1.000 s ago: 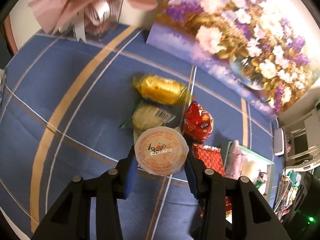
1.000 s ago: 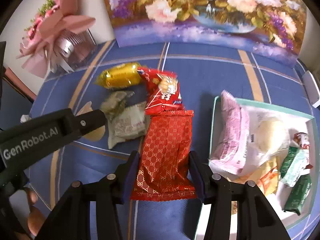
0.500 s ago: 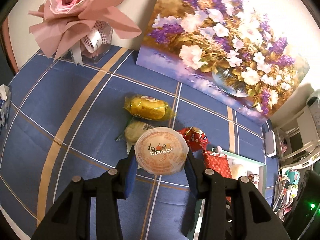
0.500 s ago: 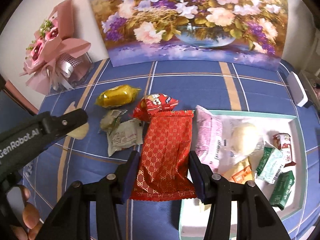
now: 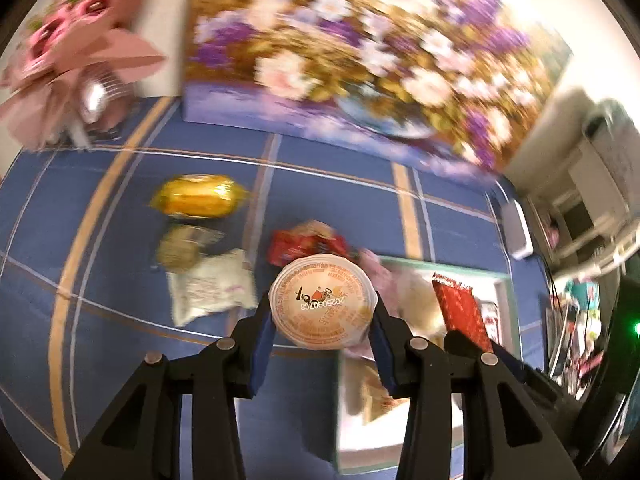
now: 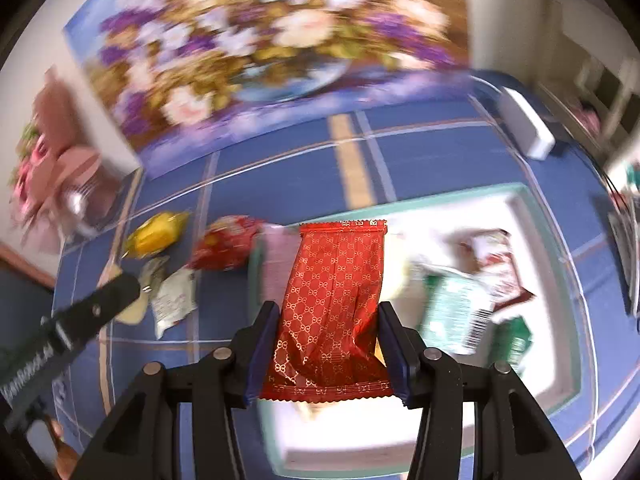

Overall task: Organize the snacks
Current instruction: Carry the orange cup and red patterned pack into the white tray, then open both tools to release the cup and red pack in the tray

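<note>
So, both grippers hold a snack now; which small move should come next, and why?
Probably lower the right gripper a little and release. Its red patterned packet already hangs over the white tray, where other snacks lie. The left gripper, shut on the round sealed cup, appears only at the tray's near-left edge, so it should follow after.

A tray [image 6: 532, 216] sits on the table [image 6: 432, 160], holding several packets. Left of the tray lie loose snacks [image 6: 226, 242]. Behind the tray a flower painting [image 6: 260, 48] stands; a bouquet [image 6: 52, 176] stands far left of the tray.
</note>
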Demonstrator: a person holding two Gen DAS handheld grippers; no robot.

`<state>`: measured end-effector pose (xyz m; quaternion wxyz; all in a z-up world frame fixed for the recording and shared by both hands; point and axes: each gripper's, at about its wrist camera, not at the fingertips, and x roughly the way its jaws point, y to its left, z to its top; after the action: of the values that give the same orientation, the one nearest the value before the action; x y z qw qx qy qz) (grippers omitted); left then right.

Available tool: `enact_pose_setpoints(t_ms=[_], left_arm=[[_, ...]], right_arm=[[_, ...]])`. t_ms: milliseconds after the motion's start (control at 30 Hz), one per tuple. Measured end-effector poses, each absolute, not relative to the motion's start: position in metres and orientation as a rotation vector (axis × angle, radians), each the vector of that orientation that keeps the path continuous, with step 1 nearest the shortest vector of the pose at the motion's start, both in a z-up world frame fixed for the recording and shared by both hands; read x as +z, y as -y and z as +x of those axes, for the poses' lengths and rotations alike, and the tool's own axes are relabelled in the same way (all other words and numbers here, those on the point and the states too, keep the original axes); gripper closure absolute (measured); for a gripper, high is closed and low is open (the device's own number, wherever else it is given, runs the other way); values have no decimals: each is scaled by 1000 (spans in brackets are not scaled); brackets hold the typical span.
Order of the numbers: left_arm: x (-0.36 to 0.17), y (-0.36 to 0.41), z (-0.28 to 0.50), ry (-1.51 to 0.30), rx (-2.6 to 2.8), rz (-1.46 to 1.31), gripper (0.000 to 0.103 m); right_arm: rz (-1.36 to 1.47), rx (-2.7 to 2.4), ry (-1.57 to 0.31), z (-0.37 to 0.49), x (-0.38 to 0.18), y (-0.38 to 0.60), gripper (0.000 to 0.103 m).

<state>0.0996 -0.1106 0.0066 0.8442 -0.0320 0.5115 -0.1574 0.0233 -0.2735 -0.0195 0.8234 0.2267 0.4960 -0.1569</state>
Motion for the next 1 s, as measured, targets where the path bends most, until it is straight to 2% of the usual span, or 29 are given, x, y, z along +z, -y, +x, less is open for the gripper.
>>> enact_pose_setpoints(t_ms=[400,1000], left_arm=[[-35,192,71,-1140,-473,58,58],[-82,216,71,-1238,-466,103,58]], right_arm=[[592,-458,-1088,-8,-37,335,51],[614,-472,-1137,-16,-58,351,51]])
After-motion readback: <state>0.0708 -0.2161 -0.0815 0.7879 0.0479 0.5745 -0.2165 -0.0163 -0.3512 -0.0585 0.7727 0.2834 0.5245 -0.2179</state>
